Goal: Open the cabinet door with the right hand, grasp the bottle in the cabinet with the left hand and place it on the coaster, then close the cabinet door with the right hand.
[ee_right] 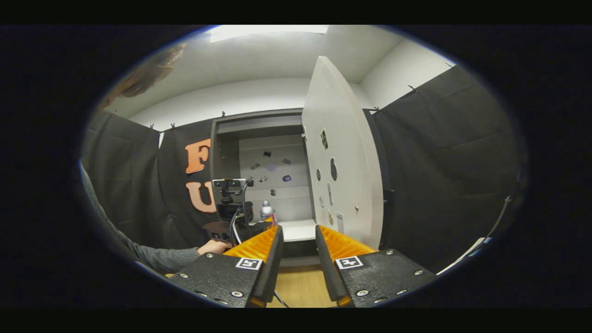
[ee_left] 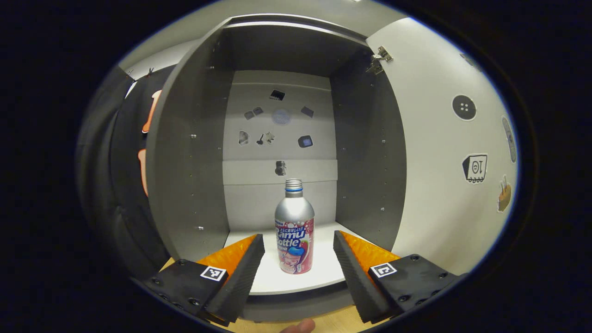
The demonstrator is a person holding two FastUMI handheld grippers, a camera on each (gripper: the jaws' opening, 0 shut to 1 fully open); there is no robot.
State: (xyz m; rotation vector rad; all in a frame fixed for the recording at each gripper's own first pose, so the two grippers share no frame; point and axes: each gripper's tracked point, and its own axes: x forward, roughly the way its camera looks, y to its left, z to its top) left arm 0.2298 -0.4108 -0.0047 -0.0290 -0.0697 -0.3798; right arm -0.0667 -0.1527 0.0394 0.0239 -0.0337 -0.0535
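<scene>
— Nearest the lens in the left gripper view, what do you see?

— Left claw (ee_left: pixel 299 259), fingers spread wide apart and holding nothing. The bottle (ee_left: pixel 294 229) stands upright between them but farther in, touching neither finger.

— Where is the bottle exactly?

— On the white floor of the cabinet (ee_left: pixel 194 152), near its front edge and about midway between the side walls. Its cap is off, so the threaded neck shows. Left of the bottle is the grey side wall; behind it, the back panel (ee_left: pixel 280 134) carries small stickers; to the right, the door (ee_left: pixel 444 152) is swung fully open, hinge (ee_left: pixel 380 58) at its top, more stickers on its inner face. A fingertip (ee_left: pixel 298 326) shows at the bottom edge, below the cabinet.

— And the right gripper view?

— Right claw (ee_right: pixel 298 238) sits well back from the cabinet (ee_right: pixel 259 125), fingers parted by a narrow gap with nothing in it. Left of the cabinet, a grey sleeve (ee_right: pixel 152 256) and hand (ee_right: pixel 213 246) hold the left gripper (ee_right: pixel 233 208), which is up at the cabinet mouth. The bottle (ee_right: pixel 266 212) peeks out just right of that gripper, inside the cabinet. Farther right the open door (ee_right: pixel 342 152) stands edge-on. Wooden counter (ee_right: pixel 300 289) shows below, between the fingers.
</scene>
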